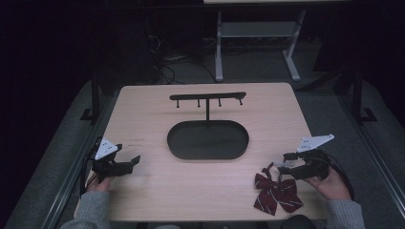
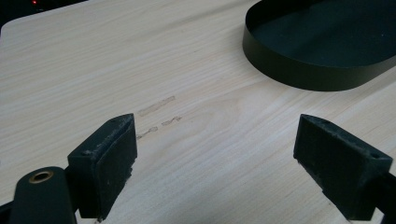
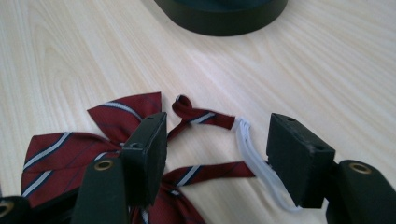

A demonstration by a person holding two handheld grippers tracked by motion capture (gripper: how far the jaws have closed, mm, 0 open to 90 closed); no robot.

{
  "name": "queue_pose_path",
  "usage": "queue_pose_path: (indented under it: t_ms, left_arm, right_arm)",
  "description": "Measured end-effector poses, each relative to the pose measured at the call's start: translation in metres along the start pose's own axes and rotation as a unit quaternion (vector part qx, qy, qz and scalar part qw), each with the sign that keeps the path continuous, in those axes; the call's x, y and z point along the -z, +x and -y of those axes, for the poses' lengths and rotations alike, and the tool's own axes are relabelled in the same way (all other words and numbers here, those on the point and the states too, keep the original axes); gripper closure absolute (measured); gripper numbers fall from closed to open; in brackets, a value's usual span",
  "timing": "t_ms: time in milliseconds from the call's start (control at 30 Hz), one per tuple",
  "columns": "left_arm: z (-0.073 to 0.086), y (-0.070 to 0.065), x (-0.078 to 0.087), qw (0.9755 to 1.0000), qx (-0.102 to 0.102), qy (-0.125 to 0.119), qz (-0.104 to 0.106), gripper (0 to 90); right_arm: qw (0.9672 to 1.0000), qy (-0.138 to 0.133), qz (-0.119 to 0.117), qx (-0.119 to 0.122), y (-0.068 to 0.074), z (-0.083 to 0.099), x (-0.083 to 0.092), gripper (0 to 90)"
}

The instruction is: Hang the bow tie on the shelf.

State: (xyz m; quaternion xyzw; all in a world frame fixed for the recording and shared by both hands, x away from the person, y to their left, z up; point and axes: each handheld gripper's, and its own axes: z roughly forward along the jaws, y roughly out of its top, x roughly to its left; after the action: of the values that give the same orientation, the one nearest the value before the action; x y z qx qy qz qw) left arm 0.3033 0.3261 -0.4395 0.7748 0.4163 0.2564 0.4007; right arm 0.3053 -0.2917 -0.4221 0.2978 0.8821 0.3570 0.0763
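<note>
Nothing looked done yet: the striped bow tie (image 1: 277, 191) lay on the table beside the wide-open right gripper (image 3: 217, 149), unhung from the stand (image 1: 208, 98) (presumably its destination), the left gripper (image 2: 217, 163) gaping empty.

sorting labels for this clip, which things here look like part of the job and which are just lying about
Likely part of the job:
- striped bow tie, between the open right gripper's jaws
- black stand with pegs
- its oval tray base
- left gripper, open, over bare table

Just lying about:
- cables on the floor
- grey desk frame
</note>
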Motion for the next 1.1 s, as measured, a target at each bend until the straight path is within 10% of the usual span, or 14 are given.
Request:
queue_pose_path:
  t_ms: [533, 1100]
  left_arm:
    - [0.000, -0.001, -0.002, 1.0000, 0.003, 0.005, 0.003, 13.0]
    - [0.001, -0.001, -0.002, 1.0000, 0.000, 0.003, 0.001, 13.0]
  right_arm:
    - [0.9969, 0.077, -0.017, -0.006, -0.024, -0.016, -0.028, 54.4]
    - [0.9962, 0.087, 0.000, -0.005, -0.025, -0.002, -0.042, 68.4]
